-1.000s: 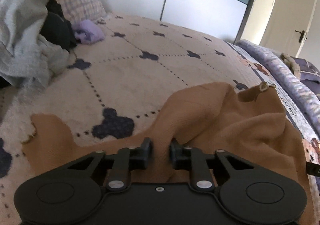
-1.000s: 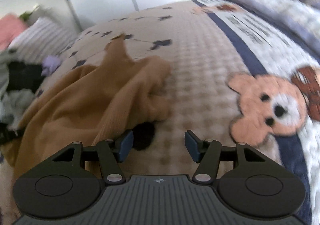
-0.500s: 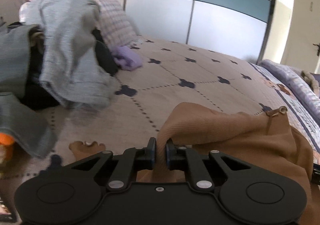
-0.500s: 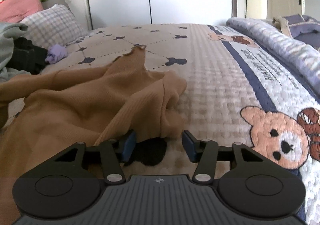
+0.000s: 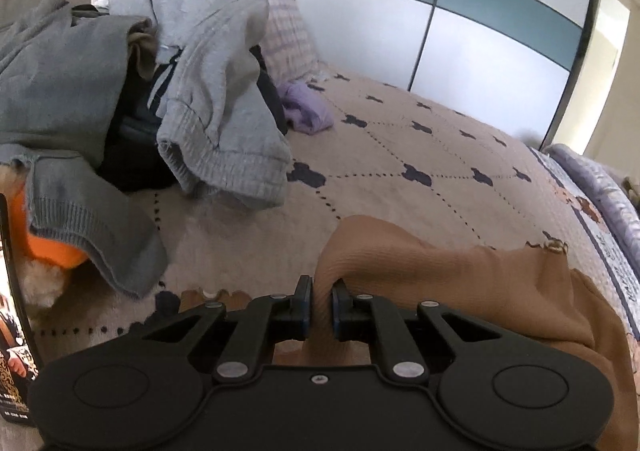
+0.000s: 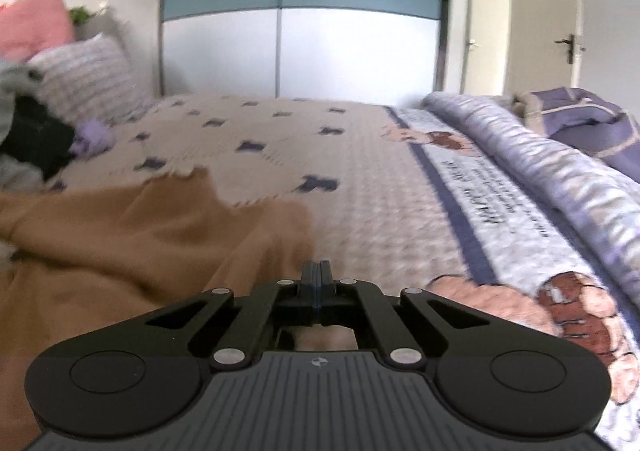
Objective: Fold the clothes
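Note:
A brown ribbed garment [image 5: 460, 283] lies spread on the bed. My left gripper [image 5: 320, 301] is shut on a raised fold of it, and the cloth bulges up between the pads. In the right wrist view the same brown garment [image 6: 132, 239] stretches off to the left. My right gripper [image 6: 316, 277] has its jaws pressed together, and the garment's right edge runs straight into the pads, so it grips a thin bit of the hem. The garment's scalloped far edge [image 6: 188, 175] rests on the bedspread.
A heap of grey and dark clothes [image 5: 168, 63] rises at the left by a checked pillow [image 6: 84, 87]. A small lilac item [image 5: 306, 113] lies beyond it. The beige bedspread [image 5: 420, 139] stretches to the wardrobe [image 6: 300, 23]. A rolled lilac quilt [image 6: 560, 175] lines the right side.
The right jaws closed from wide apart onto the garment's edge and rose a little. The left gripper, still pinching its fold, lifted and swung left, bringing the clothes heap closer.

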Demonstrator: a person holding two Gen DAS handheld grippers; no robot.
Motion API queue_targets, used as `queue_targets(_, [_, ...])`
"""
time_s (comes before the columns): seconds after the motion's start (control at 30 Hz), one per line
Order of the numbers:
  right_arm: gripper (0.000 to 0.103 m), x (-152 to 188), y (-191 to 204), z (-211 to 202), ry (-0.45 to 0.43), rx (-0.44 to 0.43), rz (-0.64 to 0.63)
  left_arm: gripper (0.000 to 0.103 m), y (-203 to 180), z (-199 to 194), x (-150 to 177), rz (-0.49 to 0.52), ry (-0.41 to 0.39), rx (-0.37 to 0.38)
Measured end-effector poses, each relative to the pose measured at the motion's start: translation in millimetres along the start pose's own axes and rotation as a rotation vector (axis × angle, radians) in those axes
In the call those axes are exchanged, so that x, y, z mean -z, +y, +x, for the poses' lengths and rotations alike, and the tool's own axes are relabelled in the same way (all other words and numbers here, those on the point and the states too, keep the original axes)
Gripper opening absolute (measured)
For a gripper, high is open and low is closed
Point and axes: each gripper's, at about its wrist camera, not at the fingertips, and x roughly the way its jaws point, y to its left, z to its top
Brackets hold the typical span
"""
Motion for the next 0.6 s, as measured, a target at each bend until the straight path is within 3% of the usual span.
queue_targets(0.07, [0.005, -5.3, -13.3, -5.1, 0.02, -0.05, 0.071, 0.015, -3.6, 0.5, 2.6, 0.02, 0.018, 0.002])
queue_targets(0.1, [0.017, -6.1, -19.2, -5.1, 0.034, -0.086, 0.114, 0.015, -4.2, 0.5, 3.8, 0.021, 0.022, 0.002])
queue_targets(0.13, [0.028, -5.8, -23.7, -5.1, 0.045, -0.12, 0.16, 0.025, -3.7, 0.0, 5.1, 0.013, 0.019, -0.004])
queue_targets(0.17, [0.034, -5.6, -28.3, -5.1, 0.055, -0.155, 0.206, 0.041, -2.6, -1.0, 5.7, 0.002, 0.01, -0.008])
queue_targets(0.23, [0.047, -4.8, -31.0, -3.0, 0.07, -0.208, 0.265, 0.063, -0.8, -4.8, 5.0, -0.023, -0.011, 0.012])
queue_targets(0.33, [0.05, -1.2, -25.0, 3.2, 0.096, -0.263, 0.292, 0.07, -0.7, -11.3, 1.3, -0.042, -0.045, 0.055])
queue_targets(0.43, [0.05, 5.8, -11.5, 12.5, 0.138, -0.282, 0.262, 0.079, -8.4, -10.1, -0.2, -0.017, -0.054, 0.083])
queue_targets(0.5, [0.048, 11.5, -1.8, 18.0, 0.167, -0.292, 0.237, 0.079, -15.8, -6.5, 0.8, -0.003, -0.044, 0.104])
queue_targets(0.6, [0.006, 17.7, 8.4, 20.5, 0.202, -0.311, 0.22, 0.079, -26.9, -1.4, 3.8, 0.021, -0.022, 0.126])
